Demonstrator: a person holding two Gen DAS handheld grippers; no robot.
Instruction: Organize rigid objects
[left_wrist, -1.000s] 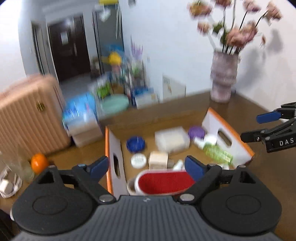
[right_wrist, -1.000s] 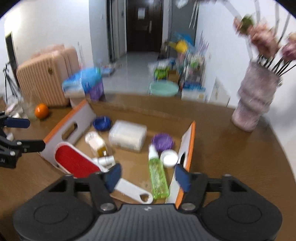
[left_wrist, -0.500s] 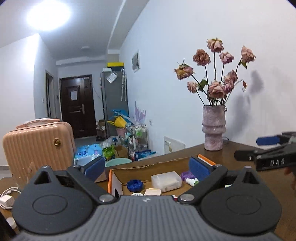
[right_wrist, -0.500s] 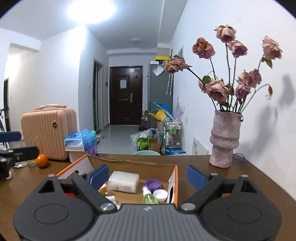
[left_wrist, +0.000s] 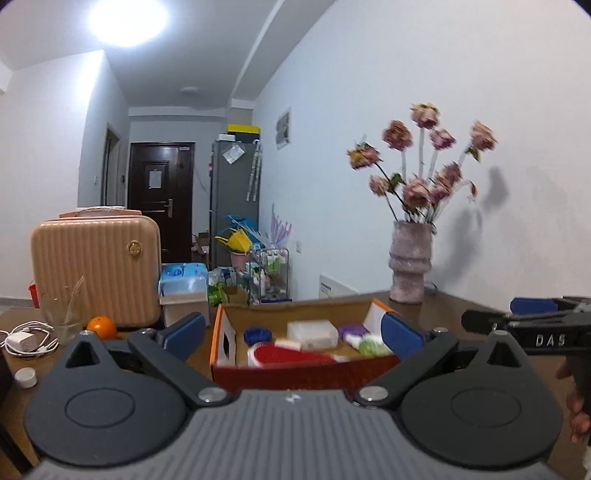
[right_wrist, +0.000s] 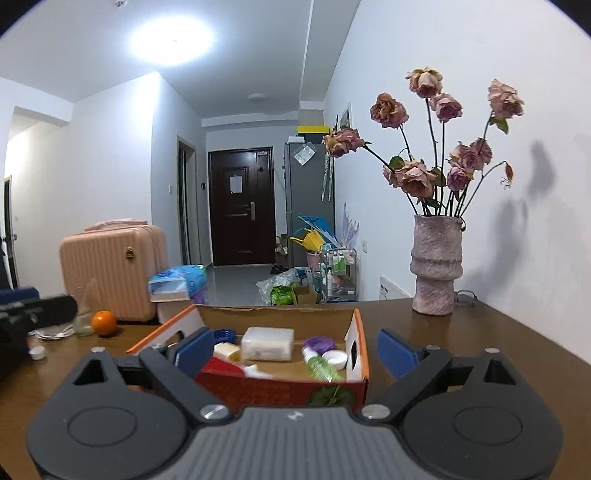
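Note:
An open cardboard box (left_wrist: 306, 367) with orange-edged flaps sits on the brown table, also in the right wrist view (right_wrist: 280, 387). Inside lie a red lint brush (left_wrist: 288, 353), a clear plastic case (left_wrist: 312, 332), a blue lid (left_wrist: 257, 335), a purple lid (left_wrist: 351, 329), a green bottle (right_wrist: 322, 366) and a white lid (right_wrist: 335, 357). My left gripper (left_wrist: 293, 332) is open and empty, held level in front of the box. My right gripper (right_wrist: 295, 350) is open and empty, also in front of the box; it shows at the right of the left wrist view (left_wrist: 517, 317).
A vase of dried roses (right_wrist: 436, 264) stands at the table's back right. An orange (left_wrist: 101, 326), a glass (left_wrist: 61, 321), a white charger with cable (left_wrist: 26, 338) and a small white cap (left_wrist: 25, 376) lie at the left. A pink suitcase (left_wrist: 96, 269) stands behind.
Both grippers tilted up from looking down into the box to a level view and drew back toward the box's near side. Both stayed open and empty.

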